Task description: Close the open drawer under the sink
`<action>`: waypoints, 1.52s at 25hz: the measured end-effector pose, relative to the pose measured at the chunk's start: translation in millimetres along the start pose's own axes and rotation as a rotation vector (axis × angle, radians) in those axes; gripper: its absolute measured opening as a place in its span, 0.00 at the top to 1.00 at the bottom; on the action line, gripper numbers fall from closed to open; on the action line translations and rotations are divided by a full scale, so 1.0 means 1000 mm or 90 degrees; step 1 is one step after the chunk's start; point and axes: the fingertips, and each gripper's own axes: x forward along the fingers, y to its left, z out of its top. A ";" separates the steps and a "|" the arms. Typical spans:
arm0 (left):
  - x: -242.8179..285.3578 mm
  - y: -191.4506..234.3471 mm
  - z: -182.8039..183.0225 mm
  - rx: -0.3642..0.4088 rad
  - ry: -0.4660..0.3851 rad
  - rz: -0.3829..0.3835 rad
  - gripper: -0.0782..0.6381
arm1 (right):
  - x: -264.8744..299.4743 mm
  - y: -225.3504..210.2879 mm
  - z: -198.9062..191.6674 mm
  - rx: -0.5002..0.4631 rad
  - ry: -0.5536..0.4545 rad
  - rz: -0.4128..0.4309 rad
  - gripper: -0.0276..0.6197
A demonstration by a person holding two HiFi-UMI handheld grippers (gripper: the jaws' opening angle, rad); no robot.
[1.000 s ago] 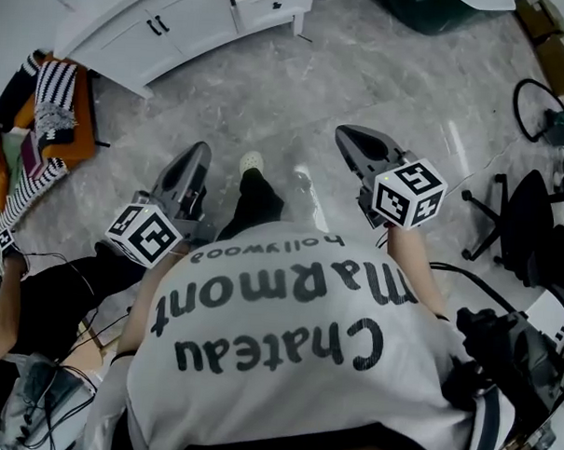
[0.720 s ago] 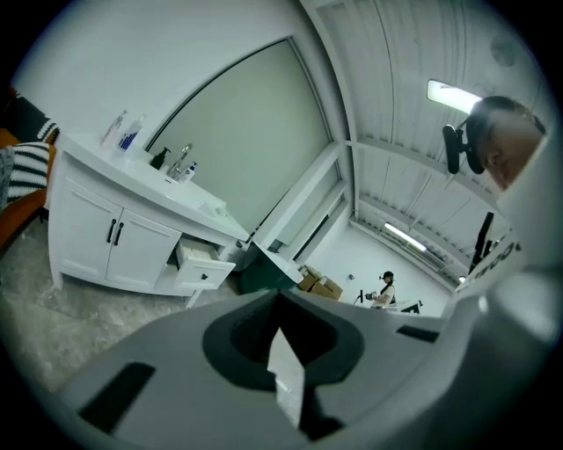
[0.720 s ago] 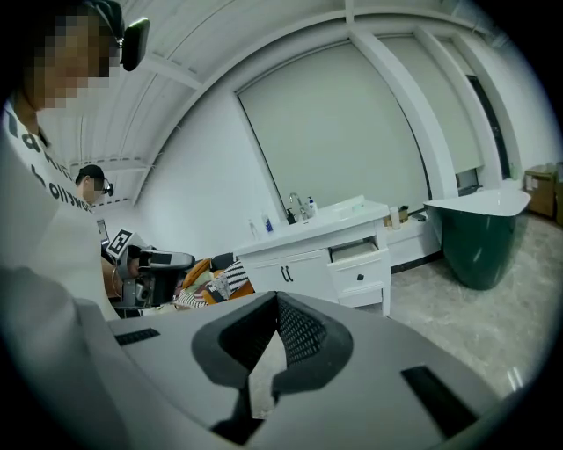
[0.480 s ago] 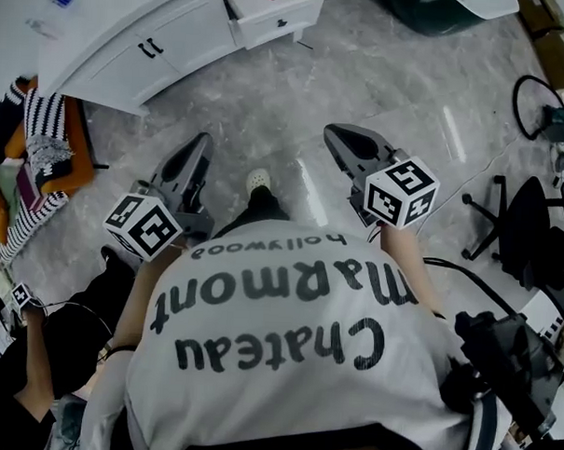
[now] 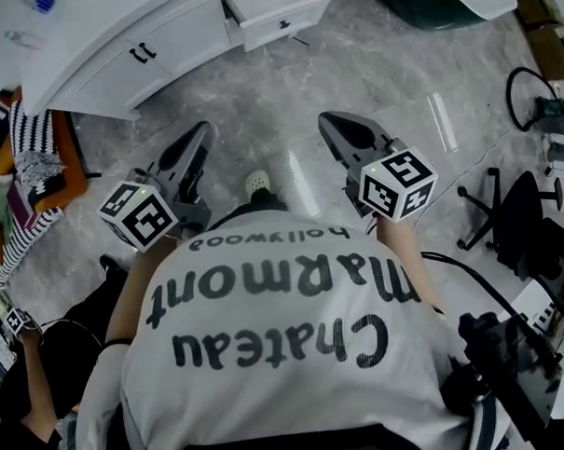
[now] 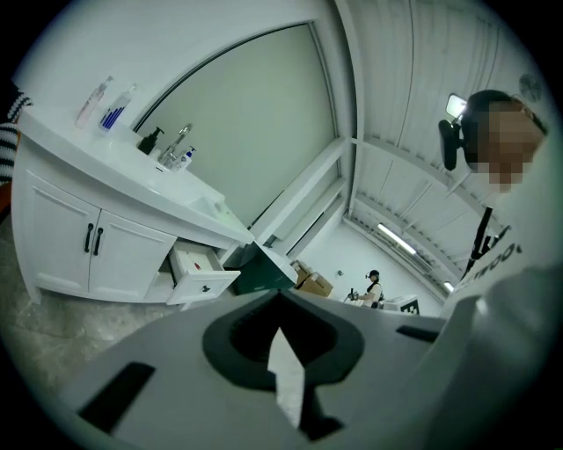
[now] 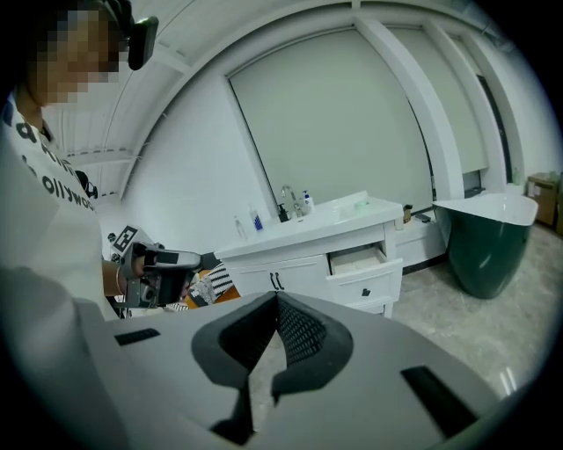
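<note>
the left gripper (image 5: 204,128) and the right gripper (image 5: 326,120) are being held out side by side ahead of the person's white shirt (image 5: 286,350), over the grey marbled floor (image 5: 382,75). in each gripper view the jaws are being shown closed tip to tip, with nothing gripped between them. the open drawer (image 5: 277,9) is being seen pulled out of the white vanity cabinet (image 5: 131,50), just right of its two doors and below the countertop, well apart from both grippers. a small dark knob is being shown on its front and something red inside it. bottles and a faucet (image 6: 176,145) are being seen on the countertop. a dark green tub (image 7: 484,242) is being shown beside the cabinet, and striped cloth (image 5: 27,176) at its other end.
</note>
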 end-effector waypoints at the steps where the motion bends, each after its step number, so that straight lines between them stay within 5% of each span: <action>1: 0.002 0.003 0.002 -0.001 0.002 -0.005 0.88 | 0.004 -0.001 0.002 -0.001 0.000 -0.005 0.94; 5: 0.006 0.015 0.007 0.005 0.018 -0.018 0.88 | 0.015 -0.008 0.008 0.001 -0.007 -0.039 0.94; 12: 0.018 0.026 0.016 0.089 0.061 -0.044 0.88 | 0.032 -0.011 0.015 -0.001 -0.002 -0.083 0.94; 19: 0.019 0.036 0.022 0.029 0.028 -0.031 0.88 | 0.049 -0.015 0.021 0.030 -0.019 -0.063 0.94; 32: 0.038 0.066 0.021 0.039 0.038 0.027 0.88 | 0.116 -0.060 0.023 0.020 0.041 -0.009 0.94; 38: 0.074 0.085 0.045 0.024 -0.012 0.008 0.88 | 0.148 -0.109 0.022 0.036 0.045 0.000 0.94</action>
